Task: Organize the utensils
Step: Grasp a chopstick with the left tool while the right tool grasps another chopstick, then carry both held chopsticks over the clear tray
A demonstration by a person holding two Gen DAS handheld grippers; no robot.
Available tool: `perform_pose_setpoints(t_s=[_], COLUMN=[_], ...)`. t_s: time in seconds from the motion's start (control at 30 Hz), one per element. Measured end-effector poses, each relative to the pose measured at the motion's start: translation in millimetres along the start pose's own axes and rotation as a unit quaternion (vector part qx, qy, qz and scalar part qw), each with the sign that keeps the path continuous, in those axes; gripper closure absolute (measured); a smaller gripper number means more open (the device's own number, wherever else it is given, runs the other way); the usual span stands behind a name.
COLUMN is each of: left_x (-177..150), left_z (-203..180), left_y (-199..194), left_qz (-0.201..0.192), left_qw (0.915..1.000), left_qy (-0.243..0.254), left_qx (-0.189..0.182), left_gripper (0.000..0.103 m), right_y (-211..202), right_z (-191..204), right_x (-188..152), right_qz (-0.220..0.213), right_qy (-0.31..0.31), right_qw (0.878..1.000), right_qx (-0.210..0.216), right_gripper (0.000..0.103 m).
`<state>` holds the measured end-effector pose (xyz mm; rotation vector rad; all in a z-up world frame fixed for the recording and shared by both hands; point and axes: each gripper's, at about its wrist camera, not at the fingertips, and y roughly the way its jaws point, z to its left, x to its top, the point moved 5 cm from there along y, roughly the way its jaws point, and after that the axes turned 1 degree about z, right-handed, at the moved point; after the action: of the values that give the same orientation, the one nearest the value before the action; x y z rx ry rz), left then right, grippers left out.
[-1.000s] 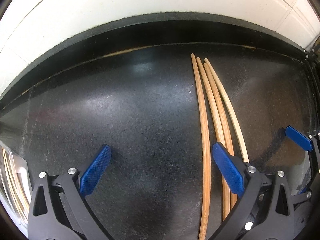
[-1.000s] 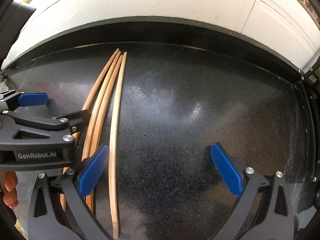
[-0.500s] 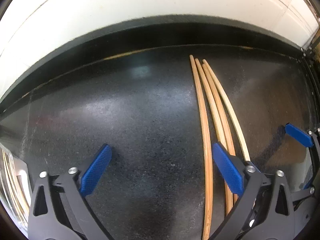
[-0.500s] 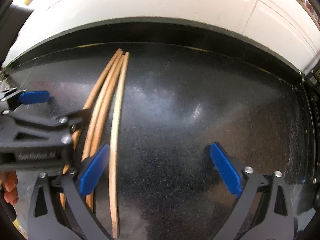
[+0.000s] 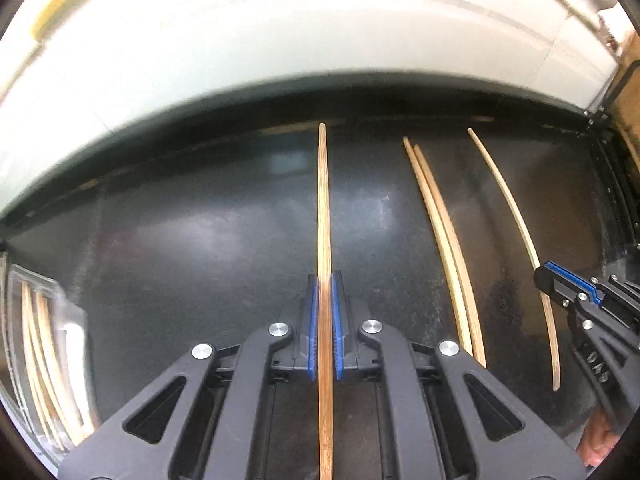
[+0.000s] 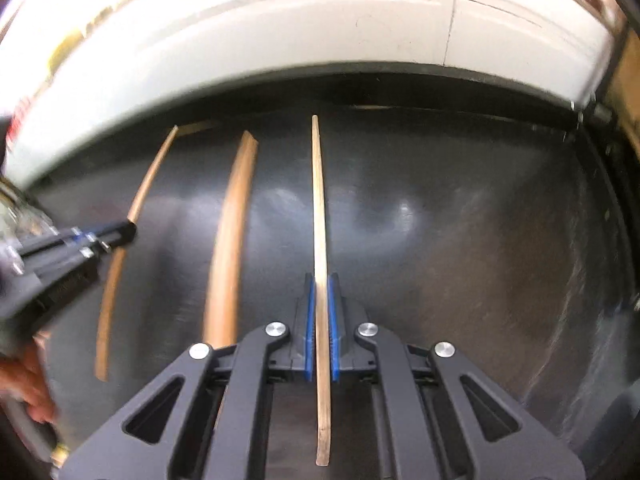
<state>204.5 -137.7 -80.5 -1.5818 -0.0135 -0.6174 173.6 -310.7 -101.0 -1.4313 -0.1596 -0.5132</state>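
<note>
My left gripper (image 5: 324,292) is shut on a wooden chopstick (image 5: 323,208) that points straight ahead over the black counter. My right gripper (image 6: 321,292) is shut on a paler chopstick (image 6: 318,200), also pointing ahead. Two more chopsticks (image 5: 444,240) lie side by side on the counter between the grippers; they show blurred in the right wrist view (image 6: 232,240). The right gripper (image 5: 568,286) with its chopstick (image 5: 512,208) appears at the right of the left wrist view. The left gripper (image 6: 100,236) with its chopstick (image 6: 152,176) appears at the left of the right wrist view.
A clear plastic container (image 5: 60,320) holding several chopsticks stands at the far left. The black speckled counter (image 5: 200,248) ends at a white tiled wall (image 5: 320,40) behind. A dark frame (image 6: 600,152) borders the counter on the right.
Both grippers have closed, each on one chopstick from the group. The held chopsticks have moved apart from the two left lying on the counter.
</note>
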Motion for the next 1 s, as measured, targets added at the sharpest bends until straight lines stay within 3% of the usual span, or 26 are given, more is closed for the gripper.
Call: perform_pose_setpoints(t_s=[0.13, 0.33, 0.53, 0.73, 1.0], left_x=[-6.2, -33.3, -83.5, -100.8, -124.6], left_z=[14.2, 62.2, 140.5, 213.0, 295.6], left_y=[-32.7, -86.2, -120.2, -149.7, -148.2], left_qz=[-0.017, -0.035, -0.04, -0.045, -0.036], left_qw=[0.9995, 0.9978, 0.9965, 0.9941, 0.9933], left_qy=[-0.018, -0.033, -0.064, -0.087, -0.096], left_qx=[-0.02, -0.046, -0.035, -0.046, -0.053], left_gripper=[0.097, 0.097, 0.097, 0.097, 0.097], right_y=[-28.4, -70.1, -63.3, -87.8, -63.3], right_z=[19.8, 73.2, 151.0, 240.4, 316.2], right_x=[-2.1, -21.2, -67.7, -62.4, -81.1], right_qz=[-0.006, -0.014, 0.022, -0.005, 0.017], right_qy=[0.051, 0.058, 0.027, -0.01, 0.005], right_qw=[0.996, 0.988, 0.987, 0.984, 0.982], right_qx=[0.072, 0.144, 0.155, 0.175, 0.19], right_gripper=[0.096, 0.096, 0.096, 0.096, 0.096])
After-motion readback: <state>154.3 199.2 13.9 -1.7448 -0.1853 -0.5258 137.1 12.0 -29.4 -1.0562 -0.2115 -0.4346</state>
